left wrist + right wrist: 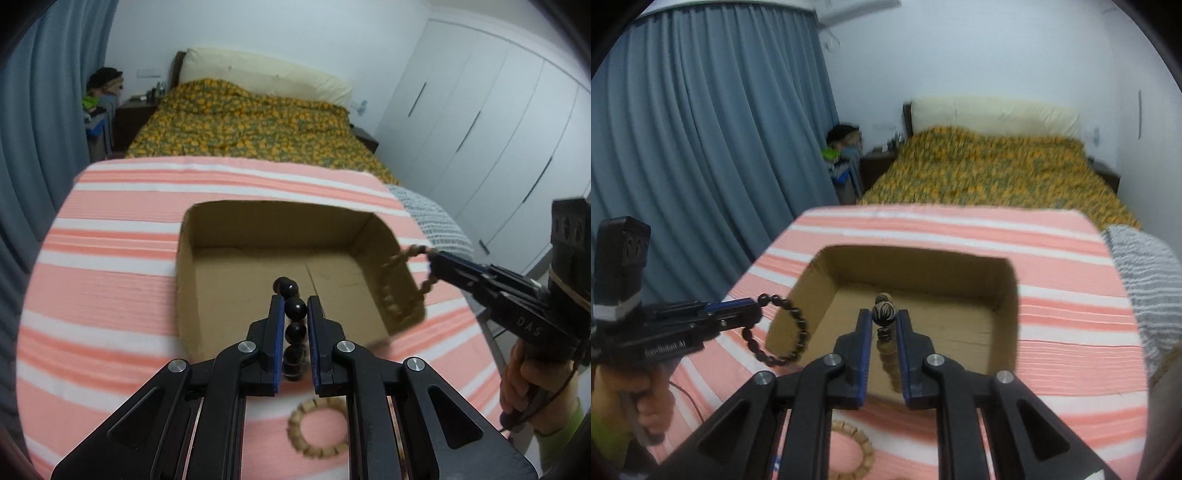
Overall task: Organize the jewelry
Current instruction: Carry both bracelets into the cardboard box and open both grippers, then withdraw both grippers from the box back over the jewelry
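Note:
An open cardboard box (258, 229) (923, 266) sits on a pink and white striped cloth. My left gripper (295, 300) (757, 309) is shut on a black bead bracelet (295, 332) (792, 334). It hangs as a loop above the box's left near corner. My right gripper (884, 313) (433, 258) is shut on a brown wooden bead bracelet (884, 314) (388, 291), which dangles over the box's right wall. Both grippers are held up in the air near the box's front. A second tan bead bracelet (317, 430) (866, 452) lies flat on the cloth below the grippers.
The box's floor shows bare cardboard. A bed with a yellow patterned quilt (251, 122) stands behind the table, with blue curtains (701, 147) on the left and white wardrobe doors (480, 110) on the right. A grey knit blanket (1141, 280) lies off the table's right edge. A hand (517, 380) grips the right tool's handle.

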`<state>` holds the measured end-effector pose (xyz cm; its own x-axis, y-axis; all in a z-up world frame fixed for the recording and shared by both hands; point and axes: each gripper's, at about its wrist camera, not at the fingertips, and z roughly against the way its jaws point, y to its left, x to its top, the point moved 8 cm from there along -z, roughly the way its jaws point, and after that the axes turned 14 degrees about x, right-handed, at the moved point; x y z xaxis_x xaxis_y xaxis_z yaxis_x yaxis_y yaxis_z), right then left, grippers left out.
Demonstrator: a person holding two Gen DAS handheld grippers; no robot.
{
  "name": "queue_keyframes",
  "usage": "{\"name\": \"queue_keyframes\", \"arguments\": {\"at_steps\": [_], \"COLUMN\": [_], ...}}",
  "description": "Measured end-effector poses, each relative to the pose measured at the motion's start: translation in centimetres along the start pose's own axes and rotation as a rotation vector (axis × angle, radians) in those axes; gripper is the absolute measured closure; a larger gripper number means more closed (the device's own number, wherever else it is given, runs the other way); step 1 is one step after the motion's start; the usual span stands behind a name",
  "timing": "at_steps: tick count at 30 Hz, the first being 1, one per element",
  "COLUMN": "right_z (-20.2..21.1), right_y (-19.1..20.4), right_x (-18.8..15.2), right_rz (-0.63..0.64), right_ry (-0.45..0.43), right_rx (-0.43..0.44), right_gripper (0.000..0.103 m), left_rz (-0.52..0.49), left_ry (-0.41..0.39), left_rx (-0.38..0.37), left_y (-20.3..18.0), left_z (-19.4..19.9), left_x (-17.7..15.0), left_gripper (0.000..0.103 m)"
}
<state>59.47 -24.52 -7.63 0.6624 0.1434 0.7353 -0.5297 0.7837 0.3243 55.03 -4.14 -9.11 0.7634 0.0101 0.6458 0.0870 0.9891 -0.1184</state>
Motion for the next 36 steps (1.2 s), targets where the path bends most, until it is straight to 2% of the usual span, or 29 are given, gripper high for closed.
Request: {"name": "queue_keyframes", "arguments": {"at_steps": [3, 6, 7, 8, 9, 11, 14, 15, 20, 25, 28, 31, 36], "right_z": [-3.5, -5.2, -5.4, -5.1, -4.7, -3.2, -0.6, 0.0, 5.4, 10.9, 14.0, 16.2, 19.2], "right_y": [-1.3, -2.0, -2.4, -2.7, -3.0, -3.1, -2.9, -3.1, -2.1, -1.0, -0.4, -0.2, -0.4], "right_x": [-0.4, -1.3, -1.6, -1.8, -2.2, -2.7, -3.7, -3.8, -7.4, -13.5, -17.2, -21.3, -28.4], "right_rz": [-0.022, -0.054, -0.066, -0.076, -0.096, -0.109, -0.088, -0.082, -0.067, -0.093, -0.104, -0.134, -0.174], "right_ry": [0.071, 0.096, 0.105, 0.107, 0.096, 0.054, 0.034, 0.030, -0.001, 0.006, -0.006, -0.011, -0.019], "right_rx": [0.017, 0.029, 0.019, 0.012, 0.006, 0.010, -0.026, -0.038, -0.086, -0.113, -0.139, -0.141, -0.209], "right_gripper": [0.089, 0.086, 0.073, 0.063, 0.046, 0.042, 0.038, 0.034, 0.027, 0.027, 0.022, 0.022, 0.022], "left_rz": [-0.008, -0.025, -0.024, -0.020, -0.013, 0.005, -0.015, -0.018, -0.024, -0.087, -0.133, -0.174, -0.215], "left_ry": [0.037, 0.044, 0.039, 0.038, 0.038, -0.006, -0.040, -0.047, -0.085, -0.071, -0.062, -0.080, -0.133], "left_rx": [0.010, 0.023, 0.040, 0.055, 0.066, 0.093, 0.111, 0.120, 0.181, 0.273, 0.324, 0.301, 0.277], "left_y": [-0.5, -1.1, -1.0, -0.9, -0.7, -0.1, 0.5, 0.8, 2.4, 4.0, 4.5, 4.8, 5.4], "left_z": [-2.7, -3.9, -3.9, -3.9, -3.9, -2.5, -0.3, 0.7, 5.4, 9.7, 12.1, 15.3, 19.2], "left_x": [0.0, -0.5, -0.8, -1.0, -1.2, -1.6, -2.6, -3.4, -7.3, -12.1, -15.0, -16.9, -19.2], "left_gripper": [0.093, 0.091, 0.086, 0.063, 0.028, 0.009, 0.008, 0.005, 0.001, 0.000, 0.000, 0.000, 0.000]}}
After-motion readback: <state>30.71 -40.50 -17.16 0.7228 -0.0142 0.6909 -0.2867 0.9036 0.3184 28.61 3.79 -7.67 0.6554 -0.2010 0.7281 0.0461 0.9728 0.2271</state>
